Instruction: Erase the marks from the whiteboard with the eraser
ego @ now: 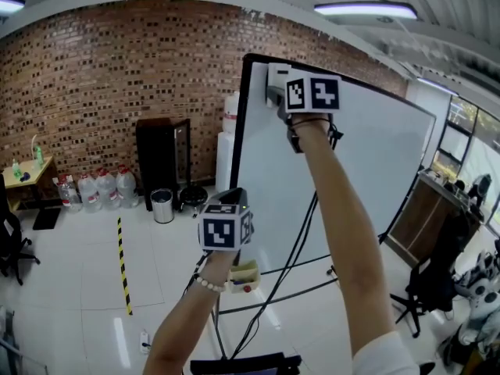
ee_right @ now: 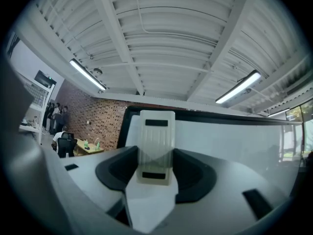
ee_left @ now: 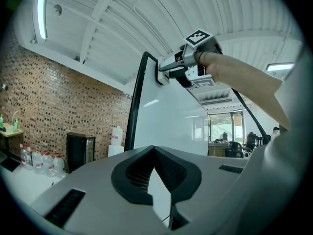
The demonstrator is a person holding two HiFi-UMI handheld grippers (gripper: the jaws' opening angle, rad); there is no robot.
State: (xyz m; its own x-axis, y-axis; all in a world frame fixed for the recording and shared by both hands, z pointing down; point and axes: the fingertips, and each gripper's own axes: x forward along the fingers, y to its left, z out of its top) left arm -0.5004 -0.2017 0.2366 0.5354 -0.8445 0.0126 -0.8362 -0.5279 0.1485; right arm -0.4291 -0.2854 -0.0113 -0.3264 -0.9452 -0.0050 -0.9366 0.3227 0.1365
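Note:
The whiteboard (ego: 367, 155) stands on a frame ahead of me, its face plain white with no marks that I can make out. My right gripper (ego: 277, 92) is raised to the board's top left corner and is shut on a pale ribbed eraser (ego: 275, 75), which lies against the board. The right gripper view shows that eraser (ee_right: 156, 146) upright between the jaws, the board (ee_right: 234, 141) behind it. My left gripper (ego: 228, 198) hangs lower by the board's left edge, shut and holding nothing. From the left gripper view, the right gripper (ee_left: 183, 65) and eraser (ee_left: 164, 75) show high on the board (ee_left: 171, 116).
A small tray with pens (ego: 244, 276) hangs on the board frame below my left hand. Cables and stand legs (ego: 289, 272) cross the floor. A black cabinet (ego: 162, 162), water bottles (ego: 98, 187), a bin (ego: 162, 206) and striped floor tape (ego: 123, 266) are left. A desk (ego: 426, 217) and chair (ego: 426, 287) stand right.

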